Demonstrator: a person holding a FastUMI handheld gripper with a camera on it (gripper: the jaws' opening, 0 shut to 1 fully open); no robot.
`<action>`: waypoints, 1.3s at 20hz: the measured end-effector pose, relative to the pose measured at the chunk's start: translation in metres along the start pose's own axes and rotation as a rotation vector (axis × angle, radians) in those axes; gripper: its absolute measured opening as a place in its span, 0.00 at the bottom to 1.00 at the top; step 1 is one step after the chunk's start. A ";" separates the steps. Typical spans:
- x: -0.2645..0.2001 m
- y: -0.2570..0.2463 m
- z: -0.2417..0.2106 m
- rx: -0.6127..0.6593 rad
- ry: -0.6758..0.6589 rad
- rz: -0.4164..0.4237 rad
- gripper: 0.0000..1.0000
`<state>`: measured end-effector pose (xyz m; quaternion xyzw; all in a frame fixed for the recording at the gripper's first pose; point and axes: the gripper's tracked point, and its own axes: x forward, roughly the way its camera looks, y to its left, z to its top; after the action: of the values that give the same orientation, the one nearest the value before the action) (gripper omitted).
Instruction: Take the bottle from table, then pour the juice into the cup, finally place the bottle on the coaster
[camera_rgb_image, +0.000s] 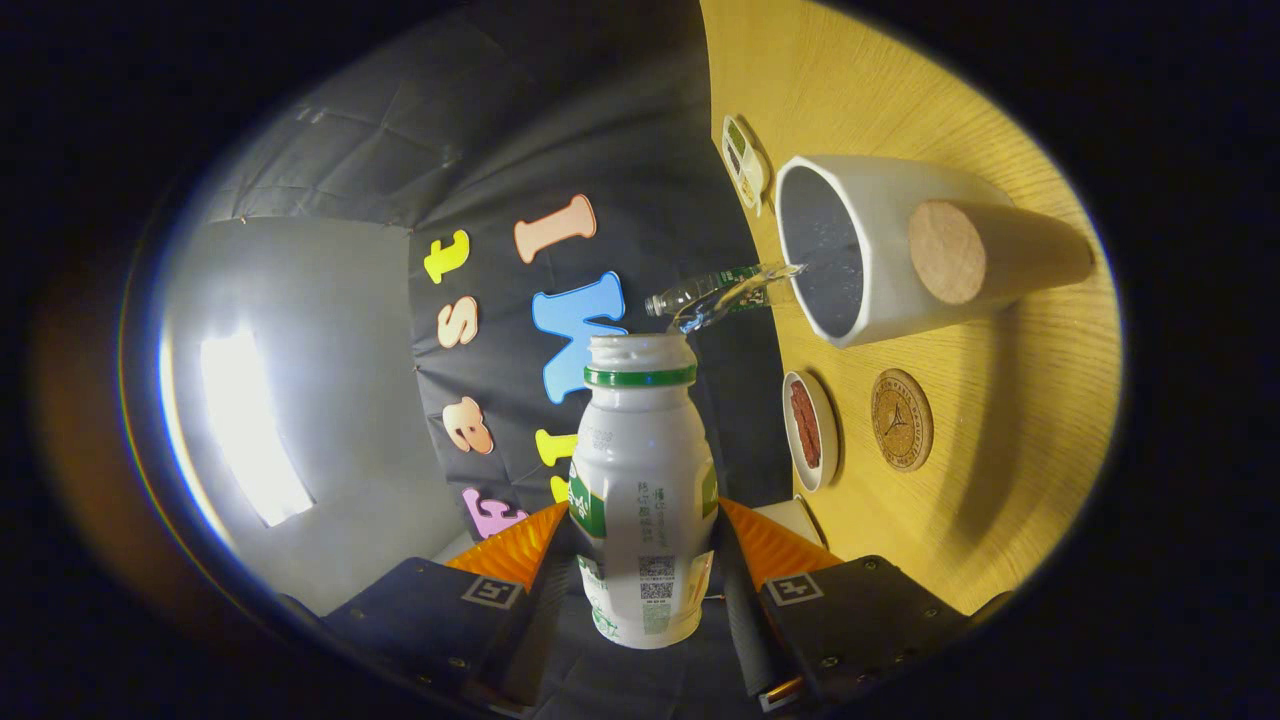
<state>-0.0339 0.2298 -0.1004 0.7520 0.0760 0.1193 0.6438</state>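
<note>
Our hand-held gripper (645, 560) clamps the bottle (642, 490) between both fingers, tipped sideways so its open mouth aims toward the cup (880, 250); the coaster (902, 420) waits just beside.

Gripper (640, 560) is clamping both fingers on the tipped bottle (640, 480), its open mouth streaming clear liquid into the white cup (890, 250) near the tabletop's (1000, 480) back edge.
</note>
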 end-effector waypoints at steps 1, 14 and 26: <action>0.000 0.000 0.000 0.002 -0.001 0.000 0.73; 0.001 -0.003 0.000 0.026 -0.010 -0.004 0.73; 0.001 -0.006 0.004 0.052 -0.025 -0.009 0.73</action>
<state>-0.0321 0.2274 -0.1071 0.7696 0.0744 0.1047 0.6255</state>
